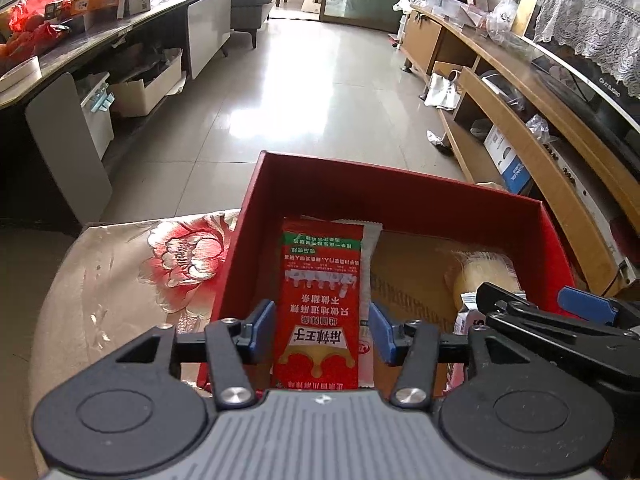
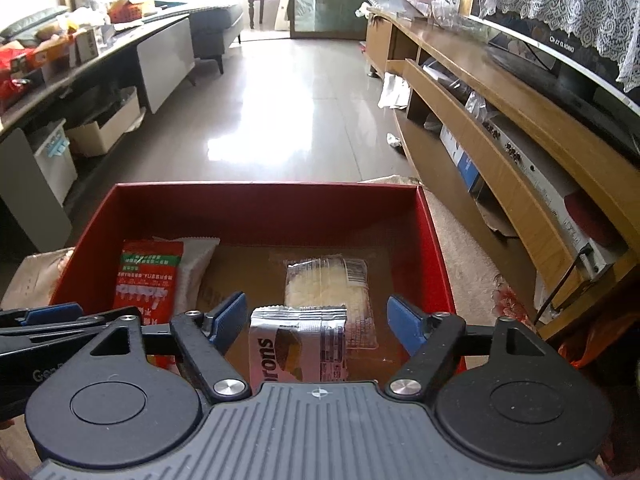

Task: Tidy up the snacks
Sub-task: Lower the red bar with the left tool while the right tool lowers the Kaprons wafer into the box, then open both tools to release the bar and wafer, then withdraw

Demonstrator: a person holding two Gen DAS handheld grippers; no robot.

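A red box (image 1: 400,196) stands on a floral cloth, and both grippers hang over its near edge. My left gripper (image 1: 322,330) is open around a red snack packet (image 1: 320,280) that lies flat in the box's left side on top of a white packet (image 1: 372,248). Its blue pads stand close beside the packets. My right gripper (image 2: 316,318) is open, with clear gaps either side of a silver packet (image 2: 296,348) resting on the box floor (image 2: 248,272). Just beyond lies a clear pack of pale food (image 2: 324,284). The red packet (image 2: 146,276) shows at left there.
The floral cloth (image 1: 120,280) covers the surface left of the box. A long wooden TV cabinet (image 1: 520,140) runs along the right. A low table with cluttered boxes (image 1: 80,12) lines the left. Shiny tiled floor (image 1: 320,80) stretches ahead.
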